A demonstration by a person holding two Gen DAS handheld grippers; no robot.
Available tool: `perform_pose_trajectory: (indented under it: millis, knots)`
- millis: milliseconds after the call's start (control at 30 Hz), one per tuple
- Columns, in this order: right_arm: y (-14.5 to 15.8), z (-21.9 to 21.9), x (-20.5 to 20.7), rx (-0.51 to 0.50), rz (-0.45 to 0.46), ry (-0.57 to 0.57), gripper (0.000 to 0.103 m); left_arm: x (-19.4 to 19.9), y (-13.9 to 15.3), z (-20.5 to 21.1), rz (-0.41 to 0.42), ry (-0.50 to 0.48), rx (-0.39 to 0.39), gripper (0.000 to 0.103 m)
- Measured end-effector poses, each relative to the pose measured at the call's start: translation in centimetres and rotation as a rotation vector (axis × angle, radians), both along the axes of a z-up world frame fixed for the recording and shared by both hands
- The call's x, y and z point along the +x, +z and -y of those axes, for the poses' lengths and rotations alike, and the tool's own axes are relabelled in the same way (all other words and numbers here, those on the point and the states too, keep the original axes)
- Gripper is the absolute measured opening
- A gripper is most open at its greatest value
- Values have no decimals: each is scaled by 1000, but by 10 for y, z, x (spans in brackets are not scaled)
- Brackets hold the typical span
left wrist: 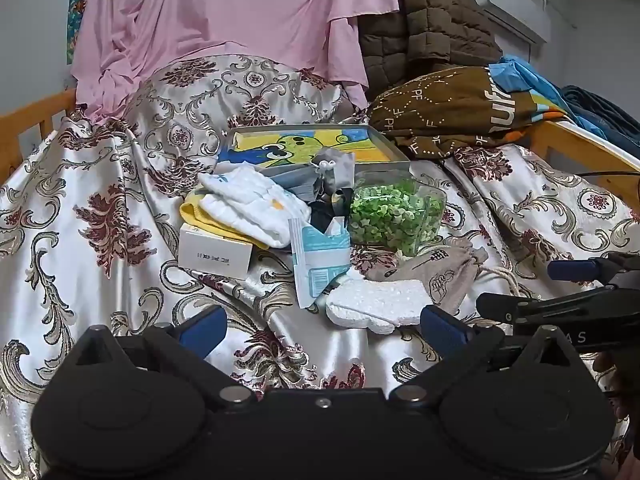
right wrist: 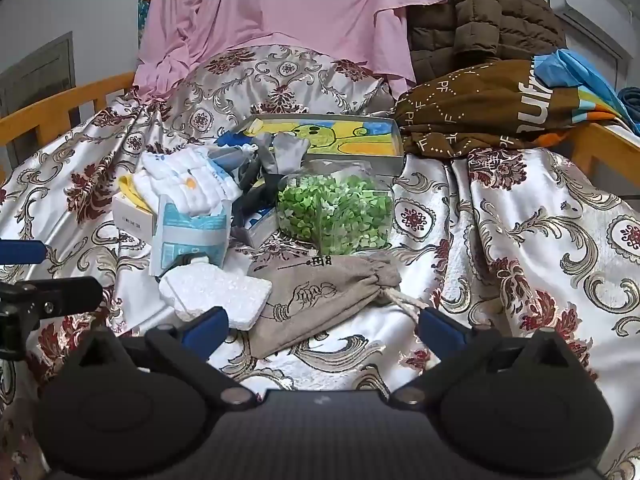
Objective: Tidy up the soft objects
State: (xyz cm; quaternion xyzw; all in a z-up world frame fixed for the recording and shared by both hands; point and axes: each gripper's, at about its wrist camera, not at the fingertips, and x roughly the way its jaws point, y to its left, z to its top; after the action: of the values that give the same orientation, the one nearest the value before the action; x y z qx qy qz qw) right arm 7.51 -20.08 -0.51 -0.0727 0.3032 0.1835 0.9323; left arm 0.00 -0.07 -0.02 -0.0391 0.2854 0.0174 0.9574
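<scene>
A pile of soft things lies on the patterned satin bedspread (left wrist: 80,208). It holds a white folded cloth (left wrist: 248,204) on a yellow one, grey socks (left wrist: 332,172), a white sponge (left wrist: 372,304), a grey drawstring pouch (right wrist: 320,300) and a clear bag of green bits (right wrist: 336,208). My left gripper (left wrist: 322,328) is open and empty, just short of the sponge. My right gripper (right wrist: 322,328) is open and empty, with the pouch between its blue fingers (right wrist: 206,330). The right gripper also shows at the right of the left wrist view (left wrist: 576,284).
A shallow tin with a cartoon lid (left wrist: 312,146) lies behind the pile. A small white box (left wrist: 216,256) and a torn teal packet (left wrist: 320,256) are in it. Pink cloth (left wrist: 224,20), a brown jacket (left wrist: 432,20) and a brown bag (left wrist: 460,108) are at the back. Wooden rails (right wrist: 52,108) border the bed.
</scene>
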Motion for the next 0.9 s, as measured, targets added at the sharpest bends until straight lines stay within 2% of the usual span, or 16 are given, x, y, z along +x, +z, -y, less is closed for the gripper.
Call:
perform_pose_trajectory:
  millis: [900]
  knots:
    - [-2,0,1,-13,-7,6,103,0,0,0,-2,-1,-1,102]
